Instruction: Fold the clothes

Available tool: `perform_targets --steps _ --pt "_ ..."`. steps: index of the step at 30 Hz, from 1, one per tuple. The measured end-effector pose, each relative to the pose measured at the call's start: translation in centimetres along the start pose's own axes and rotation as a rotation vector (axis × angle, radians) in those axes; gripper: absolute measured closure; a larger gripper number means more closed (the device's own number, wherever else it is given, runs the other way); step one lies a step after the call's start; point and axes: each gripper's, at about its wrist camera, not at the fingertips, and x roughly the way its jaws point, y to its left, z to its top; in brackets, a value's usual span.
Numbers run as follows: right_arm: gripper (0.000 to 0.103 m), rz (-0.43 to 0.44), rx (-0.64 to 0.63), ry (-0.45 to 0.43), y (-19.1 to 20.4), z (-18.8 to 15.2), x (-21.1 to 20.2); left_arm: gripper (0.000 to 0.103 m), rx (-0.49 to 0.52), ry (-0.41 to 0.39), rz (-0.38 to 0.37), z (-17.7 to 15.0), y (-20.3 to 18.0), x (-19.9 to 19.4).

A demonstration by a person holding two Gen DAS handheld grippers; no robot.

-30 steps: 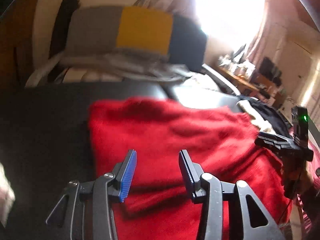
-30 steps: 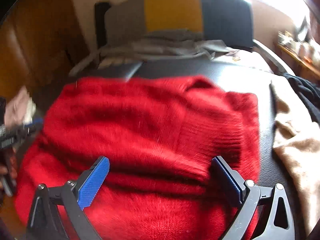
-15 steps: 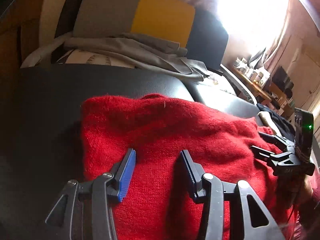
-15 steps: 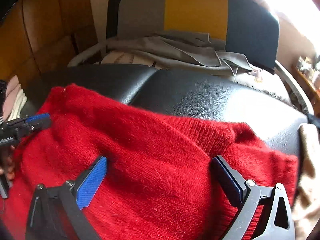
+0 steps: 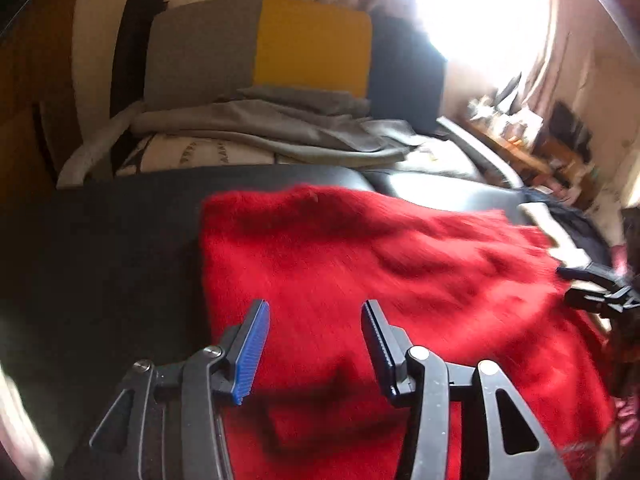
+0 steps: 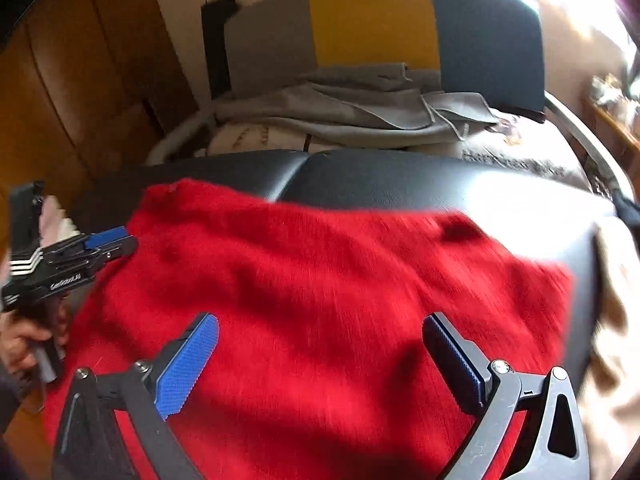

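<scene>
A red knitted sweater point(image 5: 380, 272) point(image 6: 320, 272) lies spread on a black leather surface point(image 5: 100, 240) point(image 6: 400, 180). My left gripper point(image 5: 315, 308) hovers over its left part, jaws open with only the fabric below them; it also shows at the left edge of the right wrist view point(image 6: 108, 244), gripped by a hand point(image 6: 24, 340). My right gripper point(image 6: 320, 320) stands wide open above the sweater's near middle, and its fingers show at the right edge of the left wrist view point(image 5: 592, 284). Both views are motion-blurred.
A beige garment point(image 6: 616, 320) lies to the right of the sweater. Behind the leather surface sit grey folded cloths point(image 5: 280, 128) and a grey, yellow and dark cushion point(image 5: 312, 44). A wooden wall point(image 6: 60, 80) is at the left, a cluttered shelf point(image 5: 532, 136) at the far right.
Both grippers have shifted across the sweater and stay open. In the left wrist view the right gripper has slid toward the right edge. The sweater lies where it was.
</scene>
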Motion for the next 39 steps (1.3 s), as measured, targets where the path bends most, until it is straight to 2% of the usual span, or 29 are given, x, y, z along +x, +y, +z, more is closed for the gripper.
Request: perform_targets --steps 4,6,9,10,13,16,19,22,24,28,32,37,39 --pt "0.0 0.022 0.042 0.048 -1.1 -6.5 -5.0 0.054 0.033 0.004 -0.033 -5.1 -1.1 -3.8" --pt "0.0 0.046 0.066 0.082 -1.3 -10.0 -6.8 0.054 0.054 0.026 -0.021 -7.8 -1.7 -5.1" --pt "0.0 -0.001 0.082 0.116 -1.3 -13.8 -8.2 0.054 0.057 0.099 0.027 -11.0 -1.6 -5.4" --pt "0.0 -0.018 0.086 0.115 -1.3 -14.8 -8.6 0.053 0.063 0.071 0.04 -11.9 -1.5 -6.2" --pt "0.0 -0.085 0.054 0.102 -0.9 -16.7 -9.6 0.05 0.086 0.056 0.069 -13.0 -1.3 -7.1" --pt "0.0 -0.2 -0.06 0.098 0.0 -17.8 -9.2 0.05 0.063 0.048 0.058 -12.8 -0.7 -6.9" --pt "0.0 -0.205 -0.026 0.073 -0.3 -17.8 -9.4 0.052 0.028 0.079 0.082 -12.0 -0.5 -7.7" --pt "0.0 -0.127 0.053 0.061 -0.5 -17.8 -11.8 0.051 -0.026 0.046 -0.012 -13.0 0.2 -10.6" --pt "0.0 -0.04 0.138 0.011 -1.4 -18.5 -14.2 0.051 -0.071 0.025 -0.062 -14.2 1.0 -12.5" --pt "0.0 0.061 0.367 -0.061 -4.8 -22.5 -18.0 0.049 -0.185 0.028 -0.087 -16.8 3.2 -14.7" --pt "0.0 0.159 0.552 -0.093 -6.9 -27.2 -19.5 0.049 -0.252 0.044 -0.102 -19.0 4.4 -15.4" --pt "0.0 0.355 0.595 -0.13 -6.0 -28.0 -17.8 0.041 -0.282 0.051 -0.157 -20.5 4.5 -16.0" --pt "0.0 0.383 0.564 -0.104 -5.0 -27.6 -16.9 0.037 -0.298 0.047 -0.212 -21.0 4.7 -16.2"
